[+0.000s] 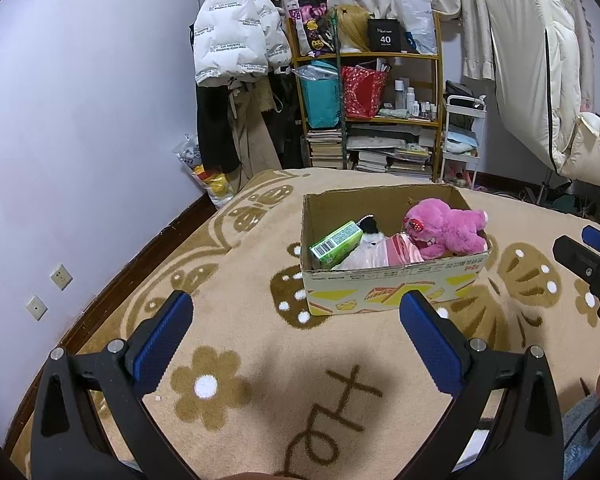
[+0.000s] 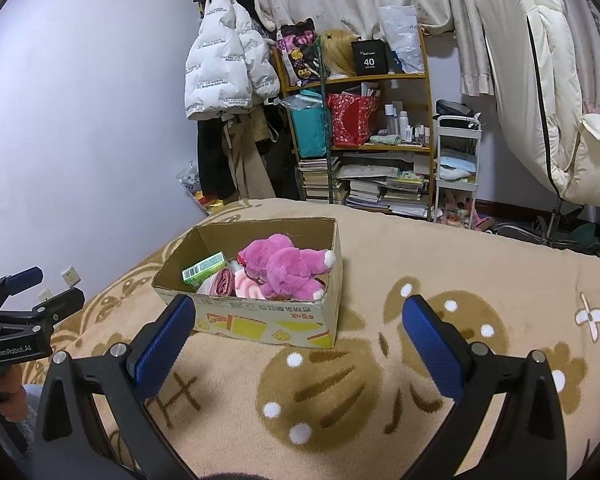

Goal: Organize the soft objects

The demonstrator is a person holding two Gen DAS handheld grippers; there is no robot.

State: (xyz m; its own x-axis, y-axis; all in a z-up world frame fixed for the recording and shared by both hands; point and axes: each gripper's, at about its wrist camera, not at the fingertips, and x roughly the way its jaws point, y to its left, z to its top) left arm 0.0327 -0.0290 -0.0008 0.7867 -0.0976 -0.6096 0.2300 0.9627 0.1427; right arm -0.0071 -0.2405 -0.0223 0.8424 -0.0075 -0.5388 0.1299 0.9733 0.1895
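- Where the beige blanket (image 1: 260, 340) fills mid-frame, the cardboard box (image 1: 392, 284) holds a pink plush toy (image 1: 448, 228) and a green carton (image 1: 336, 244).
- Left gripper (image 1: 296, 320) hovers level at lower frame, fingers spread, empty.
- Right gripper (image 2: 300, 324) likewise, spread wide, empty.

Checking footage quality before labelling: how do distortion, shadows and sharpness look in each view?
Left wrist: strong fisheye bend with dark corners; a soft shadow falls on the blanket between the open left claw fingers; the box is sharp. Right wrist: same curvature, wall and shelf bowed; faint shadows beside the open right claw; the pink plush is clear, no glare.
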